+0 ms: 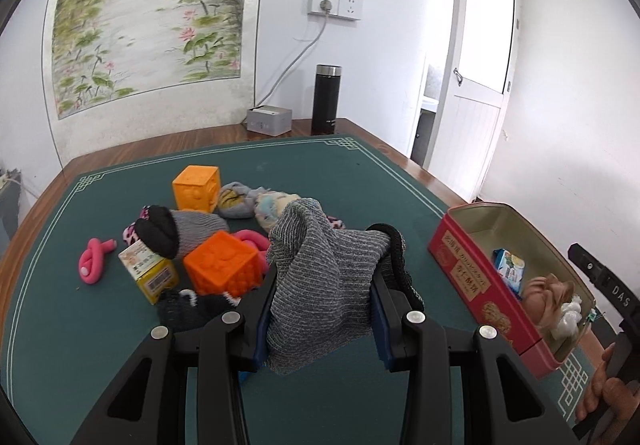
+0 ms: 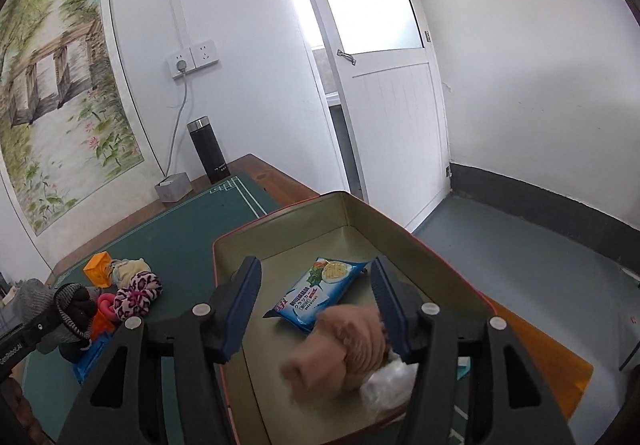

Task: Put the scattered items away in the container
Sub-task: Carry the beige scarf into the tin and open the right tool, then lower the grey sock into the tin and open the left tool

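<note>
My left gripper is shut on a grey knitted sock with a black end, held above the green mat. The sock drapes over both fingers. The red tin stands open to its right. It holds a blue snack packet, a brown figure and a white wrapped thing. My right gripper hangs open over the tin. The brown figure shows blurred below it, close to the right finger. On the mat lie two orange cubes, a pink rubber toy, a yellow box and several balled socks.
A black flask and a small grey box stand at the table's far edge by the wall. The tin sits near the table's right edge, with floor and a white door beyond. A hand shows at the lower right.
</note>
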Action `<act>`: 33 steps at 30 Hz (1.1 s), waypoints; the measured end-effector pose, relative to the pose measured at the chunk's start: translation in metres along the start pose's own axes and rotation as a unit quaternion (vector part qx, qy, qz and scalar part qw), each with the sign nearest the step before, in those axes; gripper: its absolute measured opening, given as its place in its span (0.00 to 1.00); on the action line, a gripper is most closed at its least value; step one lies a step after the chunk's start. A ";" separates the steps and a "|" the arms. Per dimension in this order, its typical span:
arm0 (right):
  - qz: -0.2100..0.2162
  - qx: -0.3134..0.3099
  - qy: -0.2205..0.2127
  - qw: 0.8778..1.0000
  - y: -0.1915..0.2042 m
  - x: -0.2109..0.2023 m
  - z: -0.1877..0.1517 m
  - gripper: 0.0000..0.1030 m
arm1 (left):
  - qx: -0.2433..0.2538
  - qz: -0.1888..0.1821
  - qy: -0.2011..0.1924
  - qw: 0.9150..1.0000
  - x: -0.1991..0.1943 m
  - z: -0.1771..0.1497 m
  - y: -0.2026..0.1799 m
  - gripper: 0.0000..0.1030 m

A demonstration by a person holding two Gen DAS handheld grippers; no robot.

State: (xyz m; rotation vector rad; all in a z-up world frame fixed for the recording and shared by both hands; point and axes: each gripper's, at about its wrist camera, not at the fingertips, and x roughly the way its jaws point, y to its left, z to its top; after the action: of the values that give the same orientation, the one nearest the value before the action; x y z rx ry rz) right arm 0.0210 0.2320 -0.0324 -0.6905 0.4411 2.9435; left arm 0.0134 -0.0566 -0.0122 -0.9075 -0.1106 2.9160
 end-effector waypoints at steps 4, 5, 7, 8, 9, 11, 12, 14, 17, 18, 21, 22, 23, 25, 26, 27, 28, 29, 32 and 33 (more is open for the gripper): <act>0.005 -0.011 0.001 1.000 0.006 0.003 -0.003 0.62 | 0.004 -0.012 -0.006 1.000 0.000 0.004 -0.010 0.41; 0.009 -0.013 0.005 1.000 0.009 0.005 -0.004 0.62 | 0.004 -0.015 -0.005 1.000 0.001 0.004 -0.012 0.41; 0.016 -0.019 0.009 1.000 0.014 0.007 -0.008 0.62 | 0.007 -0.018 -0.002 1.000 0.005 0.004 -0.016 0.41; 0.019 -0.023 0.009 1.000 0.016 0.007 -0.010 0.62 | 0.008 -0.018 0.002 1.000 0.009 0.004 -0.017 0.41; 0.022 -0.024 0.009 0.999 0.017 0.007 -0.012 0.62 | 0.009 -0.019 0.006 1.000 0.012 0.004 -0.019 0.41; 0.035 -0.026 0.011 0.999 0.020 0.009 -0.015 0.62 | 0.010 -0.019 0.011 1.000 0.016 0.001 -0.022 0.41; 0.043 -0.026 0.013 0.999 0.021 0.011 -0.017 0.62 | 0.011 -0.020 0.013 1.000 0.018 0.001 -0.023 0.41; 0.060 -0.027 0.017 0.998 0.024 0.014 -0.019 0.62 | 0.012 -0.021 0.016 1.000 0.020 0.001 -0.026 0.41; 0.073 -0.028 0.024 0.997 0.027 0.021 -0.025 0.62 | 0.014 -0.022 0.019 1.000 0.023 0.000 -0.029 0.41; 0.077 -0.027 0.026 0.996 0.026 0.023 -0.027 0.62 | 0.015 -0.022 0.019 0.999 0.024 0.001 -0.031 0.41; 0.085 -0.021 0.029 0.996 0.023 0.025 -0.029 0.62 | 0.018 -0.026 0.020 0.999 0.029 0.003 -0.038 0.41; 0.086 -0.019 0.027 0.996 0.022 0.024 -0.029 0.62 | 0.021 -0.028 0.020 0.999 0.031 0.004 -0.042 0.41; 0.086 -0.016 0.023 0.996 0.019 0.023 -0.029 0.62 | 0.024 -0.030 0.020 0.999 0.032 0.006 -0.046 0.41; 0.086 -0.010 0.016 0.996 0.015 0.020 -0.029 0.62 | 0.031 -0.038 0.018 0.999 0.036 0.010 -0.056 0.41; 0.086 -0.005 0.013 0.996 0.012 0.019 -0.029 0.62 | 0.035 -0.042 0.017 0.998 0.038 0.012 -0.061 0.41; 0.086 0.000 0.010 0.996 0.009 0.018 -0.028 0.62 | 0.038 -0.046 0.015 0.998 0.040 0.014 -0.066 0.41; 0.085 0.004 0.008 0.996 0.006 0.017 -0.028 0.62 | 0.040 -0.052 0.014 0.998 0.042 0.017 -0.072 0.41; 0.084 0.008 0.005 0.996 0.003 0.017 -0.027 0.62 | 0.041 -0.060 0.012 0.997 0.043 0.021 -0.078 0.41; 0.071 0.016 -0.008 0.997 -0.004 0.012 -0.025 0.62 | 0.048 -0.082 0.009 0.995 0.050 0.033 -0.098 0.41; 0.062 0.017 -0.015 0.998 -0.006 0.009 -0.024 0.62 | 0.052 -0.090 0.009 0.995 0.053 0.036 -0.105 0.41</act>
State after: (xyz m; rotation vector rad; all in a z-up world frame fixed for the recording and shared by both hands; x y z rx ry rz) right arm 0.0240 0.2307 -0.0590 -0.6354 0.5498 3.0495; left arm -0.0442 0.0514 -0.0025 -0.8600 -0.0360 2.7199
